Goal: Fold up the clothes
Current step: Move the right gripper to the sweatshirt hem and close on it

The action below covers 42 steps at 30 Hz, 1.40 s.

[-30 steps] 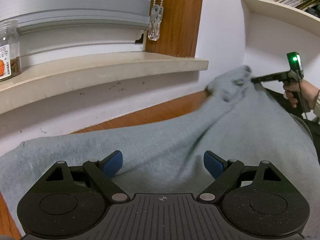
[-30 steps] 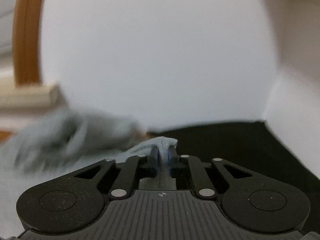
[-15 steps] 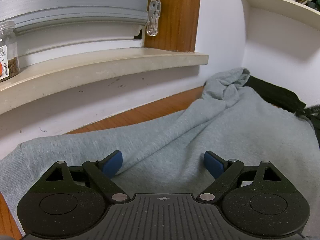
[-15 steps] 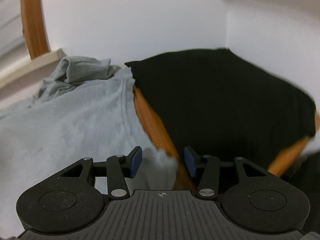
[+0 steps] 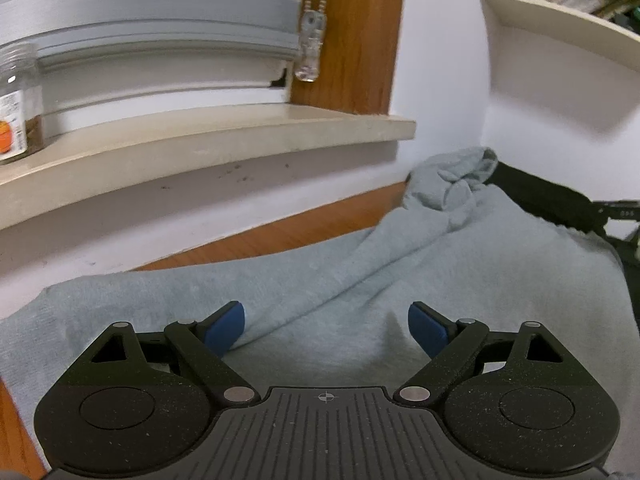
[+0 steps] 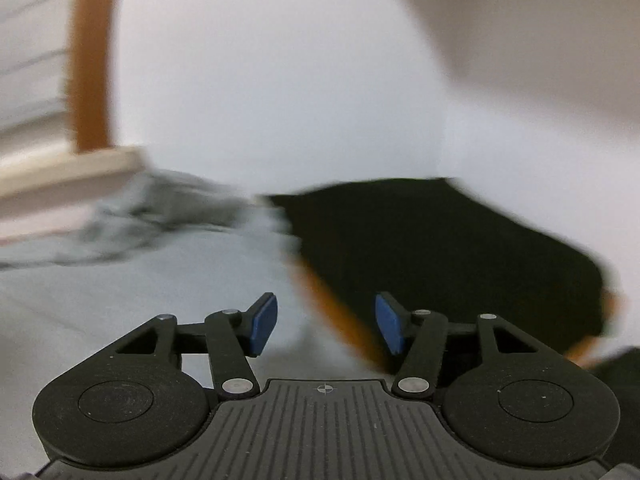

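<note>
A light grey sweatshirt (image 5: 400, 272) lies spread on the wooden table, with one sleeve bunched in a crumpled heap (image 5: 452, 184) by the far wall. My left gripper (image 5: 326, 328) hovers just above the cloth, open, with nothing between its blue pads. In the right wrist view the same sweatshirt (image 6: 120, 280) fills the left half, blurred by motion. My right gripper (image 6: 326, 324) is open and empty over the sweatshirt's right edge, where a strip of orange table (image 6: 340, 312) shows. The tip of the right tool (image 5: 620, 210) pokes in at the left view's right edge.
A black garment (image 6: 440, 248) lies to the right of the sweatshirt, against the white wall. A stone windowsill (image 5: 200, 148) with a clear jar (image 5: 18, 100) runs along the back left. A blind cord pull (image 5: 310, 46) hangs by the wooden frame. A bookshelf (image 5: 560, 12) sits up right.
My right gripper has let go of the grey sleeve, which now lies bunched by the wall, and has drawn back to the sweatshirt's right edge. It has opened. The left gripper has barely shifted.
</note>
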### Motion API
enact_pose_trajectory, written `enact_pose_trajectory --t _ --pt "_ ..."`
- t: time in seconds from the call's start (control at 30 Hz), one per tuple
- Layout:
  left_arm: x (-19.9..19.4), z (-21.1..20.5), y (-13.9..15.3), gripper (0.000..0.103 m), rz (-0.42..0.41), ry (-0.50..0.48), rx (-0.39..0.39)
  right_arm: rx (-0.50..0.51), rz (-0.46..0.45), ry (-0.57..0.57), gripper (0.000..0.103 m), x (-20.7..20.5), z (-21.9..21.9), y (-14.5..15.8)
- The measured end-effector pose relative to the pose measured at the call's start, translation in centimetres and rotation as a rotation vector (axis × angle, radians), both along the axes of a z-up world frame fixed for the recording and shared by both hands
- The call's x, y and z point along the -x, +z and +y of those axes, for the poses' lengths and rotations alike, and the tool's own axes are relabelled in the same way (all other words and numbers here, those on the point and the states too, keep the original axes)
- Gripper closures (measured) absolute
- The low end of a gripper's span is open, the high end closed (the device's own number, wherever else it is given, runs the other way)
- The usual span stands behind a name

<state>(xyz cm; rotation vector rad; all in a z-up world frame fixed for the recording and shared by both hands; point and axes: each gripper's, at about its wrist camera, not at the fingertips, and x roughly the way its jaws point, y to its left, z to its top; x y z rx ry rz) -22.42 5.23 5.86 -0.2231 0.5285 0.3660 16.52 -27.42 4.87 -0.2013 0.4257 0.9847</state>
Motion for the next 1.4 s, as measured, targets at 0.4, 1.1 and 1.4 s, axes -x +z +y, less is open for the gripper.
enact_pose_trajectory --t 0.4,1.1,1.4 --pt "11.7 -0.1 3.5 0.001 0.033 0.308 -0.004 0.113 -0.003 0.862 0.063 20.6 18.2 0.6" --pt "21.2 -5.3 2.4 0.001 0.004 0.398 0.021 0.242 -0.055 1.153 0.057 43.0 17.6 -0.7" --pt "22.3 -5.9 2.4 0.001 -0.030 0.421 0.045 0.194 -0.040 1.145 0.098 42.2 16.9 -0.7"
